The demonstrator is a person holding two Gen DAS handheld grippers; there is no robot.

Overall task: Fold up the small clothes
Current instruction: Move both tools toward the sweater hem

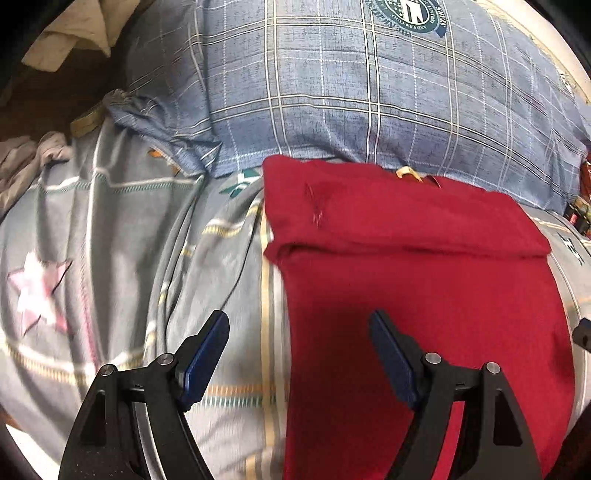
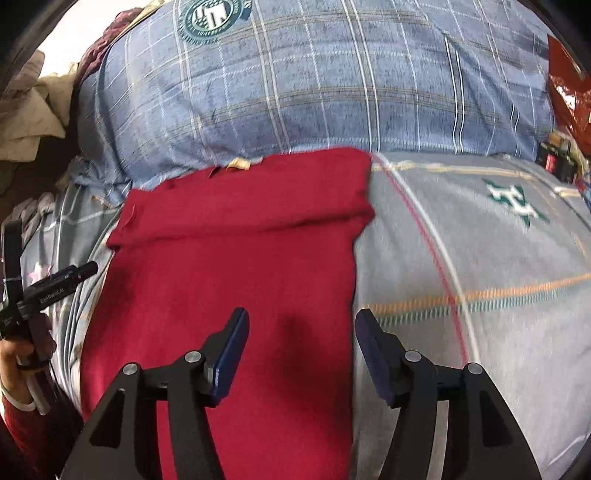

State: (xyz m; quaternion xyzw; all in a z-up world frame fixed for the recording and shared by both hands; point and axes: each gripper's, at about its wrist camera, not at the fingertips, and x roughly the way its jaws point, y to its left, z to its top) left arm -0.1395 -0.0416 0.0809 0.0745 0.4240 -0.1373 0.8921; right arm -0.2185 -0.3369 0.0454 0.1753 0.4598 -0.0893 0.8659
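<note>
A dark red garment (image 1: pixel 424 280) lies flat on the grey checked bed sheet (image 1: pixel 122 236), its far end folded back into a band below the pillow. My left gripper (image 1: pixel 299 325) hovers open over the garment's left edge, nothing between its blue pads. In the right wrist view the same red garment (image 2: pixel 236 266) fills the middle, and my right gripper (image 2: pixel 301 321) stands open above its right edge, holding nothing. The left gripper's body (image 2: pixel 48 288) and the hand holding it show at the far left of that view.
A blue plaid pillow (image 1: pixel 351 92) with a round green emblem lies behind the garment. Crumpled cream and grey cloths (image 1: pixel 74 33) sit at the far left. Red and dark items (image 2: pixel 565 122) sit at the bed's right edge. Bare sheet (image 2: pixel 480 258) stretches right of the garment.
</note>
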